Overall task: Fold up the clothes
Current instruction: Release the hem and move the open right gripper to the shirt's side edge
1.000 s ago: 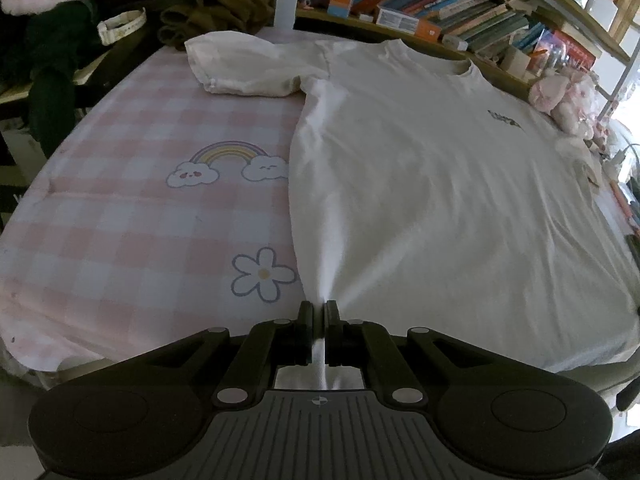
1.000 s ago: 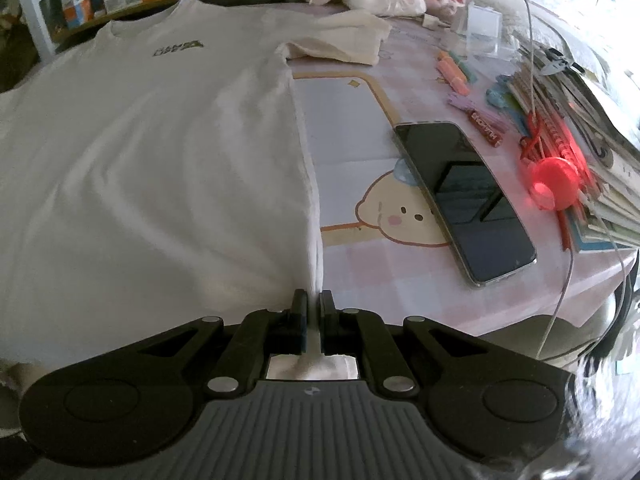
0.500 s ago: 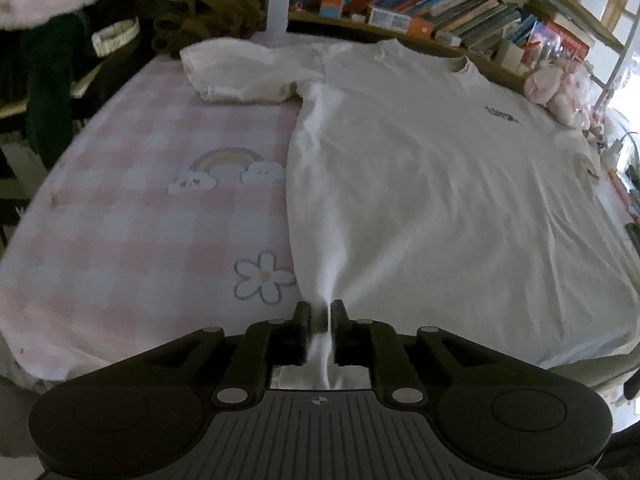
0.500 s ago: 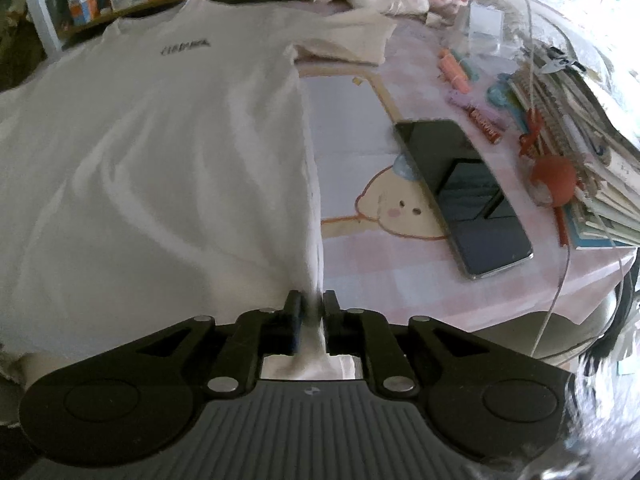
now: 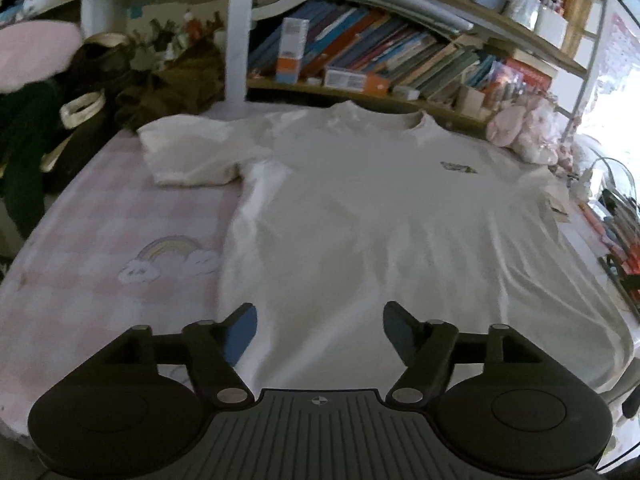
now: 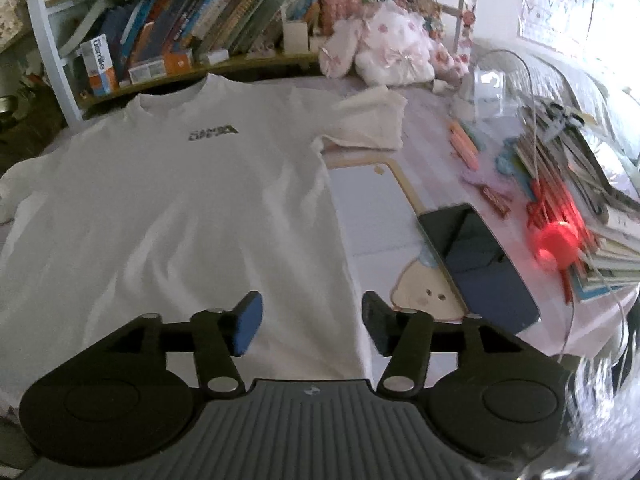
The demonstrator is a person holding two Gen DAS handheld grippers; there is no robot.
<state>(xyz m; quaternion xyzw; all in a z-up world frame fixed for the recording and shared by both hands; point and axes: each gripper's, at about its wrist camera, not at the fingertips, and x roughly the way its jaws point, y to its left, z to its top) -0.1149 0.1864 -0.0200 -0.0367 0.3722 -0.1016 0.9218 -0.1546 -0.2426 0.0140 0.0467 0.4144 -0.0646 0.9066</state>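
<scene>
A white T-shirt (image 5: 360,220) (image 6: 180,208) lies spread flat, front up, on a pink checked table cover (image 5: 100,248), collar toward the bookshelf, with a small dark logo on the chest. My left gripper (image 5: 320,328) hangs open over the shirt's lower left hem, nothing between its fingers. My right gripper (image 6: 312,320) is open too, raised above the lower right hem and side seam. Both sleeves lie out to the sides.
A dark phone (image 6: 476,264) lies right of the shirt beside a glowing red object (image 6: 558,244), pens and stacked notebooks (image 6: 592,200). Pink plush toys (image 6: 384,52) and bookshelves (image 5: 380,64) stand behind. Dark clothing (image 5: 52,128) is piled at the far left.
Both grippers were shut on the shirt's bottom hem corners. They have let go, opened wide and lifted back, so the view now tilts up toward the shelves.
</scene>
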